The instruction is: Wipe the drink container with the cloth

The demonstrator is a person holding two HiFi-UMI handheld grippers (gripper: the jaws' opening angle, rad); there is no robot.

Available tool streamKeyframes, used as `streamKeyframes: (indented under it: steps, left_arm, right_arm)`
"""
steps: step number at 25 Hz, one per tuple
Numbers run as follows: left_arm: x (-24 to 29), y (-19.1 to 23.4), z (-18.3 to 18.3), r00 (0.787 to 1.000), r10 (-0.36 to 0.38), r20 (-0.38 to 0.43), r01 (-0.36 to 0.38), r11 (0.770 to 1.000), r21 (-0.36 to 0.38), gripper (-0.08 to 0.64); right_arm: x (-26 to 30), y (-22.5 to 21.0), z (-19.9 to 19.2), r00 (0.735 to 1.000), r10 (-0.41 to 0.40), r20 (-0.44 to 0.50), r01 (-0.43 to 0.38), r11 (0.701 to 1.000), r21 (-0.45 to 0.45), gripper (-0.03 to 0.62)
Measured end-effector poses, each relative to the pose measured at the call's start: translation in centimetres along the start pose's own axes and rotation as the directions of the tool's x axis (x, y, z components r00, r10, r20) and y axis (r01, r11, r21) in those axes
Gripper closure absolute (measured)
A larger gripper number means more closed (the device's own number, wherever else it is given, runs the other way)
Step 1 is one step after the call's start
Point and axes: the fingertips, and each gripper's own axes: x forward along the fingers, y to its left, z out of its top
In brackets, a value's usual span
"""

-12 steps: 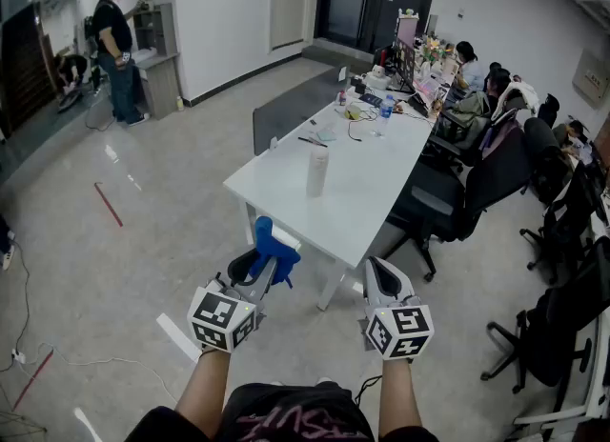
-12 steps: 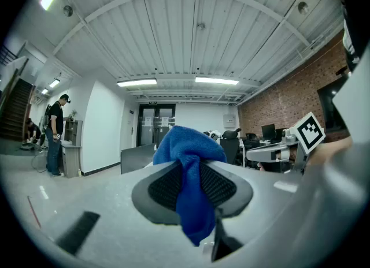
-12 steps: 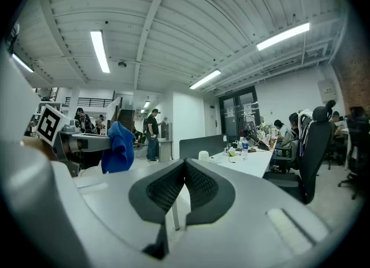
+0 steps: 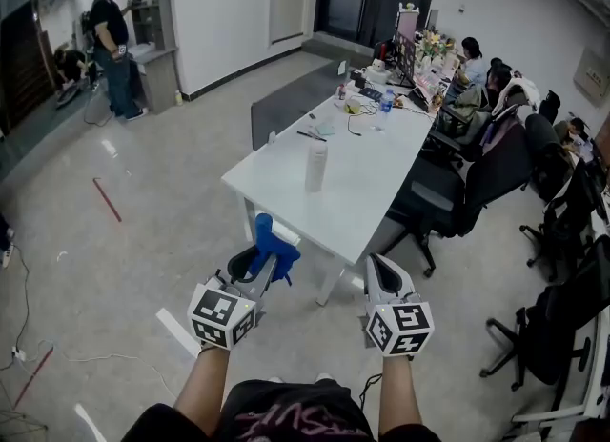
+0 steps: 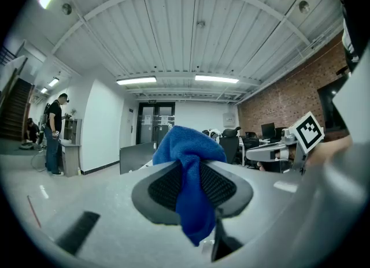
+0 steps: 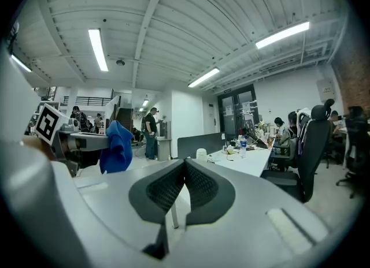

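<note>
You stand short of the bench [image 4: 372,197] with your 2 claws held about level and well apart from it, so no wiping is under way yet. The drink container [image 4: 316,166], a pale upright cylinder, stands on the near half of the bench, toward its left edge, with bare bench all round it.

Your left claw [image 4: 268,265] is clamped on the blue cloth [image 4: 274,243]. The pads pinch 1 fold, a bunch sticks out past the tips toward the bench, and a tail hangs below. That puts a soft wad in the lead, which I judge suits rubbing the container's side.

Your right claw [image 4: 380,271] is fully closed, pads together with nothing between them. It looks free to steady the container. I judge you must first step up to the bench.
</note>
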Motion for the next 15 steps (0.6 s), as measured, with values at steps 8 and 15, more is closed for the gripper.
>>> streamKeyframes:
  steps: [8, 15]
  left_arm:
    - [-0.1, 0.2, -0.3, 1.0, -0.002, -0.007, 0.002, 1.0, -0.007, 0.465]
    - [-0.8, 0.5, -0.2, 1.0, -0.01, -0.003, 0.01, 1.0, -0.018, 0.465]
  right_arm:
    - [0.1, 0.7, 0.3, 1.0, 0.019, 0.017, -0.018, 1.0, -0.022, 0.592]
    - [-0.4, 1.4, 0.1, 1.0, 0.011, 0.007, -0.01, 0.999, -0.048, 0.592]
